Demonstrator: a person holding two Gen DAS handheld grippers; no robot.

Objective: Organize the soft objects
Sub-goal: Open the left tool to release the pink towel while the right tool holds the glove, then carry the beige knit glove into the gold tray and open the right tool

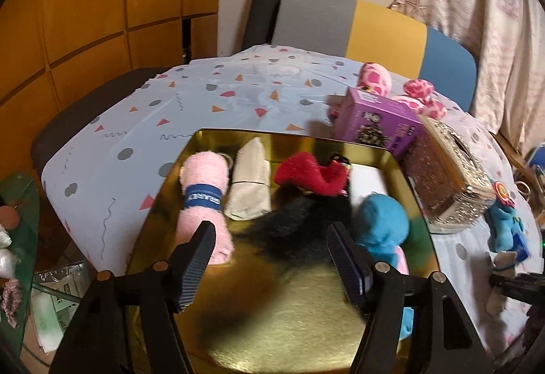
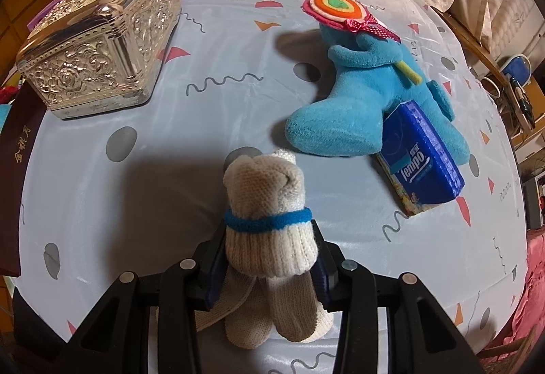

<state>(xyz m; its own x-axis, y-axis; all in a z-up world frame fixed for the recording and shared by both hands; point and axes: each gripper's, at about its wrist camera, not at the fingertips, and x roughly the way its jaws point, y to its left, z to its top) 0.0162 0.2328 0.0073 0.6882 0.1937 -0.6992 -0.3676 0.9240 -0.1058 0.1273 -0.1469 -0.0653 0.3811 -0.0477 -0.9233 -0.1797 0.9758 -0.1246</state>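
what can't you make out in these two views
- Left wrist view: the black furry item in the gold tray is blurred; its kind is unclear.
- Left wrist view: the white item is mostly hidden behind the blue plush.
- Right wrist view: the rolled socks hide the right gripper finger pads.

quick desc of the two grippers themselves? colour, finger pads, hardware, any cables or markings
Both look identical. The left gripper and right gripper have matte black angular plastic frames with triangular cutouts, plus round silver fasteners along the linkages. The fingers carry dark navy ribbed pads. No cables, labels or markings visible; the hands and sleeves are out of frame.
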